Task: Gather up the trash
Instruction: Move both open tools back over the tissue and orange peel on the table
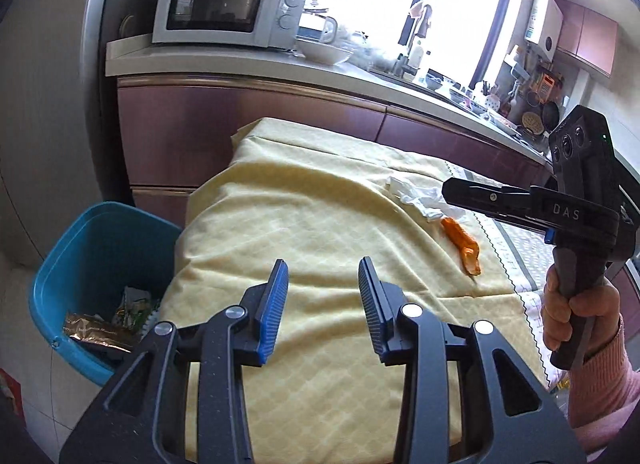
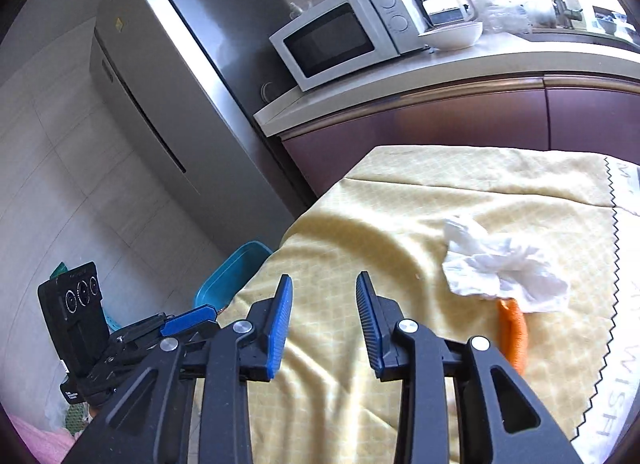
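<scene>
bin [image 1: 52,264]: a blue bin is seen low and to the left of the left hand-held gripper [image 1: 323,276], beside the desk [image 1: 304,200]; foil wrappers are already lying inside

left hand-held gripper: its jaws are held apart with nothing between them, over the yellow cloth

tissue [image 2: 504,268]: crumpled and white, found ahead and to the right of the right hand-held gripper [image 2: 324,292]; judged very light and soft, best pinched at a raised fold

orange wrapper [image 2: 514,334]: lying to the right of the right hand-held gripper, its far end tucked under the tissue; judged thin and slippery, best taken across its narrow width

right hand-held gripper: jaws parted and empty

views: the bin's contents are shown only by the left wrist; the fridge [image 2: 168,76] is shown only by the right wrist
</scene>
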Tool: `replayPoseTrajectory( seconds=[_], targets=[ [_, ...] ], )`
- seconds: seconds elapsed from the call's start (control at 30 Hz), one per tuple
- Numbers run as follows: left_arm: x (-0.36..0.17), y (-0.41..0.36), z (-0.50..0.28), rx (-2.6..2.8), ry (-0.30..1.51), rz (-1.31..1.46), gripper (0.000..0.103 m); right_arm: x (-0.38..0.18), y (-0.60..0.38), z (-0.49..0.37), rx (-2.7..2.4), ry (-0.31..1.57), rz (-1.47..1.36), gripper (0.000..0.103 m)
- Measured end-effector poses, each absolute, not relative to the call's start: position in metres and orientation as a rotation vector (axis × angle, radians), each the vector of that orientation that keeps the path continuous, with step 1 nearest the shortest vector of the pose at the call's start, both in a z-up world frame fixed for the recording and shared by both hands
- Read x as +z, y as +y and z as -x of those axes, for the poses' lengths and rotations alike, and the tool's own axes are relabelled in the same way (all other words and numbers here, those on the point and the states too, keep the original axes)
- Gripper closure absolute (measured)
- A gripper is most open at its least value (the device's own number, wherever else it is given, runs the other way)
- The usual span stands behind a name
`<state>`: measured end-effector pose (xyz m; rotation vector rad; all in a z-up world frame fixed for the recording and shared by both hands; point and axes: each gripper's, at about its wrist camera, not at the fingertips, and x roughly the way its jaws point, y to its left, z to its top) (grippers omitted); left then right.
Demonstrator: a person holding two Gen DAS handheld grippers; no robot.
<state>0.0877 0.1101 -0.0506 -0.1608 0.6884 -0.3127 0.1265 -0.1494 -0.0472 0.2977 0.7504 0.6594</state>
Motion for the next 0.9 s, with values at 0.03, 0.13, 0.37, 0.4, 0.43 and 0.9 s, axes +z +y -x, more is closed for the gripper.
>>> replayPoseTrajectory(
  seconds=[0.03, 0.13, 0.37, 0.4, 0.43, 0.9],
  targets=[
    [-0.05, 0.103, -0.088, -0.324, 0.688, 0.153, 0.065, -0.048, -0.156, -0.126, 0.65, 0.747, -0.302, 0.071],
    [-0.049, 0.082, -0.089, -0.353, 0.693, 0.133, 0.065, -0.05, -0.175, -0.125, 0.619, 0.737, -0.316, 0.07],
    [-0.052, 0.047, -0.095, -0.41, 0.711, 0.097, 0.061, -0.051, -0.21, -0.124, 0.556, 0.716, -0.332, 0.062],
    [-0.052, 0.041, -0.096, -0.422, 0.716, 0.092, 0.061, -0.052, -0.215, -0.124, 0.547, 0.715, -0.336, 0.06],
    [-0.053, 0.035, -0.097, -0.433, 0.719, 0.085, 0.06, -0.052, -0.219, -0.125, 0.537, 0.713, -0.338, 0.06],
    [-0.073, -0.064, -0.124, -0.625, 0.827, 0.023, 0.058, -0.064, -0.272, -0.132, 0.453, 0.704, -0.403, 0.057]
  ],
)
